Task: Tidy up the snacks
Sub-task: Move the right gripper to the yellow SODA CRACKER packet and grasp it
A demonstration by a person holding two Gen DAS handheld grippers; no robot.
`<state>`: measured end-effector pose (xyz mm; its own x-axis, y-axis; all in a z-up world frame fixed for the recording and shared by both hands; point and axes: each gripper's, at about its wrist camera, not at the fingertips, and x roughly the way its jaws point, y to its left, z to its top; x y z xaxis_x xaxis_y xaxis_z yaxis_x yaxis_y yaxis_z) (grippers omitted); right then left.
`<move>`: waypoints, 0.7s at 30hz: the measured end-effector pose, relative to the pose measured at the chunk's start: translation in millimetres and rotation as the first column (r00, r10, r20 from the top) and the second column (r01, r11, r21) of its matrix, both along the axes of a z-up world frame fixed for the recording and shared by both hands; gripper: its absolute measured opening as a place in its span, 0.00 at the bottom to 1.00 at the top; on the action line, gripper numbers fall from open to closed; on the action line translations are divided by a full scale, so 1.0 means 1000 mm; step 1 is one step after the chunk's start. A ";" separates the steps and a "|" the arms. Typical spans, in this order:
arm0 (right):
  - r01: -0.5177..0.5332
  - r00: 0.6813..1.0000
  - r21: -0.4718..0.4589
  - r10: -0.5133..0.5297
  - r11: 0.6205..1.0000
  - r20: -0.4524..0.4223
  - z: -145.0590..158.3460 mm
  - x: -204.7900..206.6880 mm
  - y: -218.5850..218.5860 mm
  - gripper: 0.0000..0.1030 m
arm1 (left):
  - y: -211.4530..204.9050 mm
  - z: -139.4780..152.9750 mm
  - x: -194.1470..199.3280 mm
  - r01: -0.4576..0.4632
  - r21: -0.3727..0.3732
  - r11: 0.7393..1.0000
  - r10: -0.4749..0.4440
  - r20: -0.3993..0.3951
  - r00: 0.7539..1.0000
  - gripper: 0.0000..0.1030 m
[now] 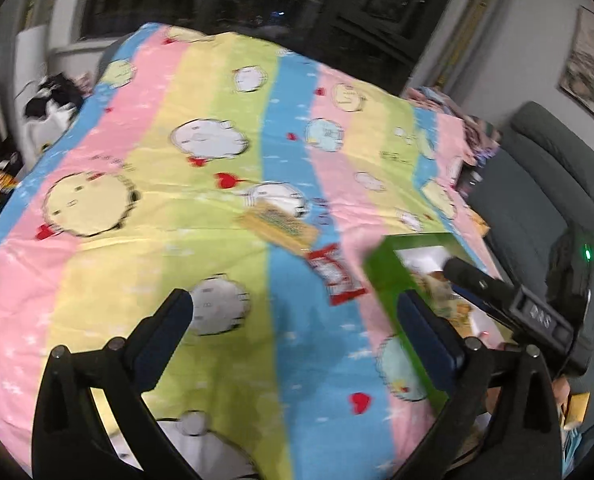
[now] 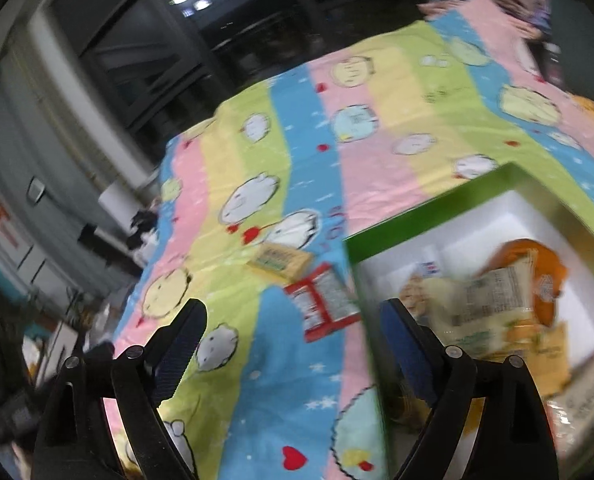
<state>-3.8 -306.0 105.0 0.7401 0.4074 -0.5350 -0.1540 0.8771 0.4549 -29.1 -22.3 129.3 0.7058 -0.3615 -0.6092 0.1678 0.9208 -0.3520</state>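
A yellow snack packet (image 1: 279,222) (image 2: 281,260) and a red-and-white packet (image 1: 335,274) (image 2: 323,300) lie side by side on the striped cloth, just left of a green box (image 1: 385,264) (image 2: 417,216) with a white inside. The box holds an orange bag (image 2: 537,268) and several other snack packets. My left gripper (image 1: 295,304) hovers open over the cloth, nothing between its fingers, with the red packet just ahead. My right gripper (image 2: 295,314) is open and empty too, its right finger over the box's near left corner. A finger (image 1: 463,272) of the right gripper reaches over the box in the left wrist view.
A pastel striped cartoon cloth (image 1: 137,200) covers the table. A grey sofa (image 1: 545,168) stands along its right side. Stacked items (image 1: 477,140) sit at the far right corner. Dark windows are behind, and clutter (image 1: 53,100) lies off the left edge.
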 end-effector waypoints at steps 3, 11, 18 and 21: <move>-0.006 1.000 -0.026 0.006 1.000 0.002 -0.014 0.001 0.016 0.87 | 0.021 -0.012 0.006 -0.028 0.025 0.999 0.029 -0.016 0.999 0.99; 0.051 0.998 -0.100 -0.047 0.994 0.041 -0.025 0.005 0.037 0.87 | 0.067 -0.052 0.032 -0.086 -0.002 0.996 0.085 -0.050 0.995 0.99; 0.071 0.996 -0.132 -0.063 0.989 0.063 -0.023 0.014 0.050 0.87 | 0.080 -0.058 0.044 -0.162 -0.029 0.986 0.160 -0.068 0.985 0.99; 0.044 0.999 -0.152 -0.039 0.987 0.034 -0.024 0.024 0.063 0.87 | 0.082 -0.062 0.047 -0.140 -0.016 0.990 0.138 -0.094 0.986 0.99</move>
<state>19.7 -243.0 81.1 0.7717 0.2914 -0.5653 -0.1280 0.9418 0.3108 18.3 59.4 67.2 0.6911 -0.2783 -0.6670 0.0045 0.9245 -0.3811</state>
